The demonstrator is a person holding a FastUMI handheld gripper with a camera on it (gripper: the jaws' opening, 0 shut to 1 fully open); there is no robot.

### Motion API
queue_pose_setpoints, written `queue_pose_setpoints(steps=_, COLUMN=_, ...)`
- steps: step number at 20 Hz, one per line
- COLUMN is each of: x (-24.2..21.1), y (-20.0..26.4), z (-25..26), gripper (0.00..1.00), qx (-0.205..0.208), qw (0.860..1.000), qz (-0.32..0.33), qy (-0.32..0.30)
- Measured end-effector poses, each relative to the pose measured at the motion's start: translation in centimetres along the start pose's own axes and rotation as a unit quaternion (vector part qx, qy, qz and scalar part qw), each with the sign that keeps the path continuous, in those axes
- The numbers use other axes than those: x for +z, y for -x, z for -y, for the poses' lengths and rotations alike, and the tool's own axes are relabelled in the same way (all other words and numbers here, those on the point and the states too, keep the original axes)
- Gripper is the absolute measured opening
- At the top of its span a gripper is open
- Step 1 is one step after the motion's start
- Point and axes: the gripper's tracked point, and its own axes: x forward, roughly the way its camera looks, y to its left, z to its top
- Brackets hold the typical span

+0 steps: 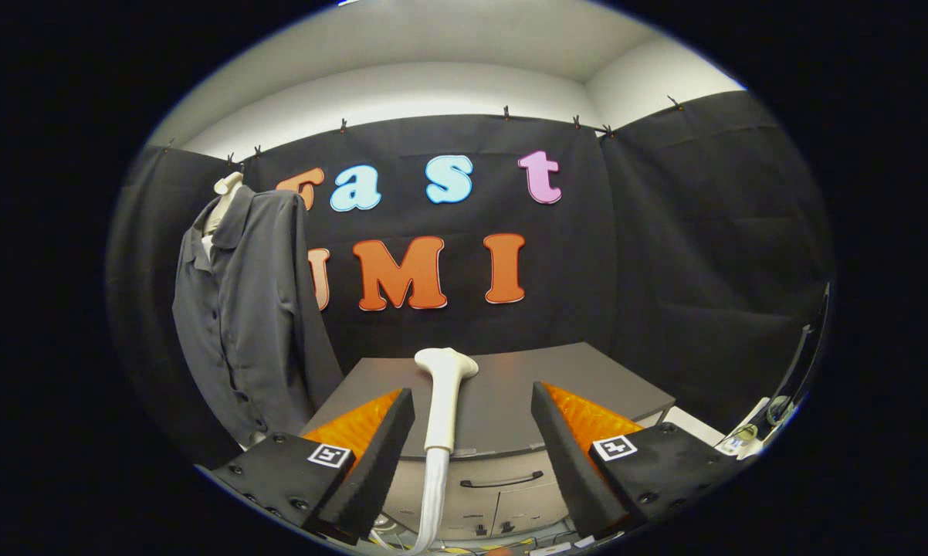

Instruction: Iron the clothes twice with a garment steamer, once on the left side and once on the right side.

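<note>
Jaws spread wide around one steamer head (445, 386) (untouched), one shirt (240, 309) beyond, on a mannequin.

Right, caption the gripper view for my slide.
Open gripper straddles the white steamer head lying on the grey cabinet, untouched; dark shirt hangs on a mannequin beyond the left finger.
</note>
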Motion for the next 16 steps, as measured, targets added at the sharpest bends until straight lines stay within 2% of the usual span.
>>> queue_pose_setpoints(steps=6, x=-6.1, y=-8.9, z=-1.0, gripper=0.98, qx=0.026, qw=0.996, qz=-0.089, qy=-0.008)
queue_pose_setpoints(steps=11, x=-6.9, y=-11.6, z=-0.3, gripper=0.98, qx=-0.005, qw=0.995, qz=-0.101, qy=0.021)
queue_pose_setpoints(steps=16, x=-8.8, y=-13.2, z=-1.5, gripper=0.99, qx=0.006, qw=0.993, qz=-0.118, qy=-0.001)
